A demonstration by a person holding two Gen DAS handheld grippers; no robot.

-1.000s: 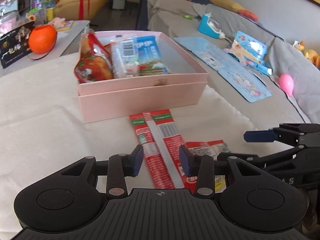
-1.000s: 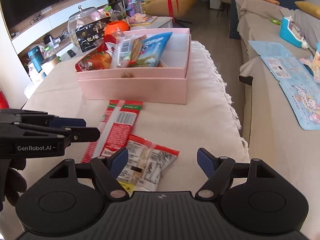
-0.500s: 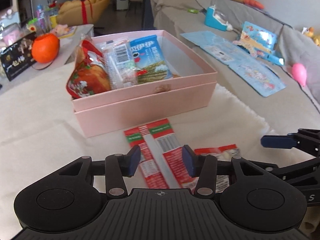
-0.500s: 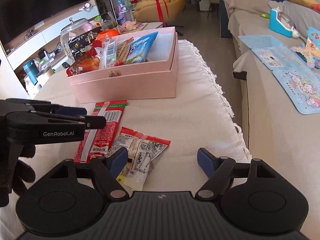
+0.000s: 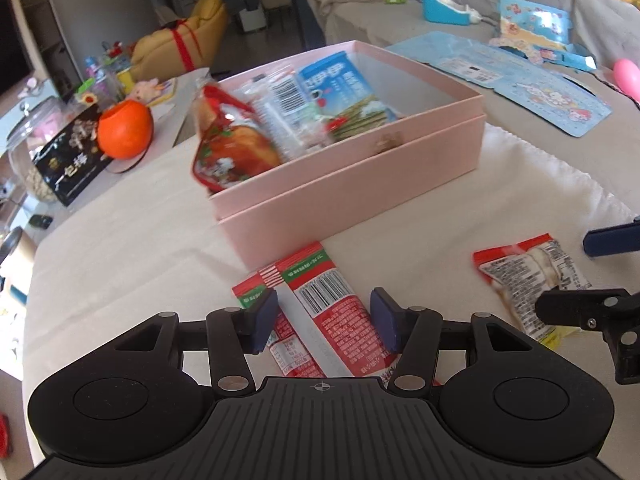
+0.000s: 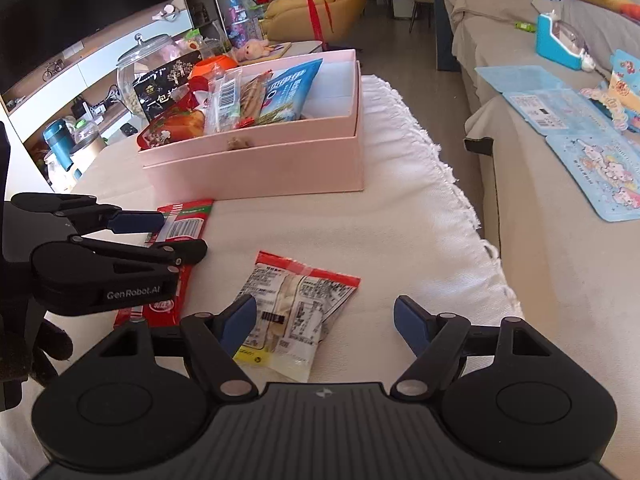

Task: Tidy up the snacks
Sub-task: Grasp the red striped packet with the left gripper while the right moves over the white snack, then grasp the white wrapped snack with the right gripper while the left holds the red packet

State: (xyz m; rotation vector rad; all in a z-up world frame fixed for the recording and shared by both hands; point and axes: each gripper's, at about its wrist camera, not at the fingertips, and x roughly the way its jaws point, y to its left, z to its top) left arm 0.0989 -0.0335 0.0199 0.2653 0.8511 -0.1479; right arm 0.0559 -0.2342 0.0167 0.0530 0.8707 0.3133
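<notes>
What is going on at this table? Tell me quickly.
A person with a gripper in each hand is sorting snacks into the pink box, which already holds several packets. The left gripper hangs over the two long red packets lying in front of the box; its jaws have just been opening and straddle them without pressing. The right gripper hovers open above the clear packet with red ends. Nothing is lifted yet.

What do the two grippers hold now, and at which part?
Nothing is held. The left gripper, whose jaws have just been opening, straddles the long red stick packets without pressing. The right gripper is open.
</notes>
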